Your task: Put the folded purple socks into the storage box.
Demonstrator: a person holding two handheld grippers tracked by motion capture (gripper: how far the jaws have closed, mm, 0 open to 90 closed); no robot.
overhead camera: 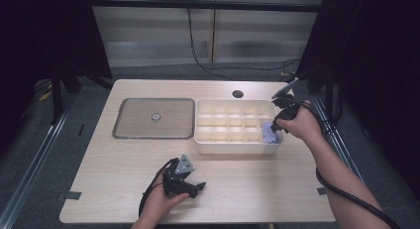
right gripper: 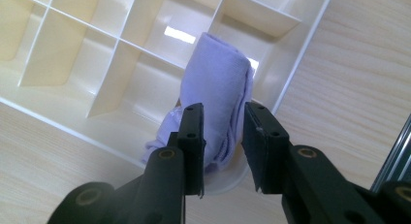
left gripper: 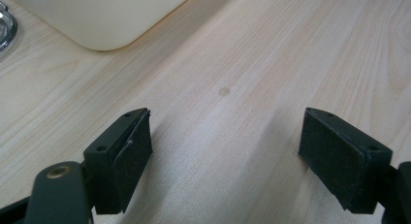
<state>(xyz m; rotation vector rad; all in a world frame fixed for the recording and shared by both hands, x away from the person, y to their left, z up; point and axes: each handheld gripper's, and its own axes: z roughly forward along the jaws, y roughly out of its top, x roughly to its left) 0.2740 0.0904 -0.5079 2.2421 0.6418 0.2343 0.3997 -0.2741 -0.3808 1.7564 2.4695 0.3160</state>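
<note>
Nearest the bench's front edge, the left hand-held gripper (overhead camera: 190,185) rests with jaws wide and bare, apparently idle. By the right edge, the right hand-held gripper (right gripper: 224,136) pinches a rolled purple cloth (right gripper: 218,95) upright in the corner compartment of the divided tray (overhead camera: 237,148), likely so it fits 1 narrow cell.

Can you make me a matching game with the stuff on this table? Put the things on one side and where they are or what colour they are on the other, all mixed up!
Things:
1. cloth
2. lid
3. left tongs
4. box

Descriptions:
A. open, with nothing between them, above the bare table
B. cream, split into many small compartments
C. pale purple, rolled up, between the right tongs at the box's corner
D. flat on the table, left of the box

Pairs: 1-C, 2-D, 3-A, 4-B
</note>
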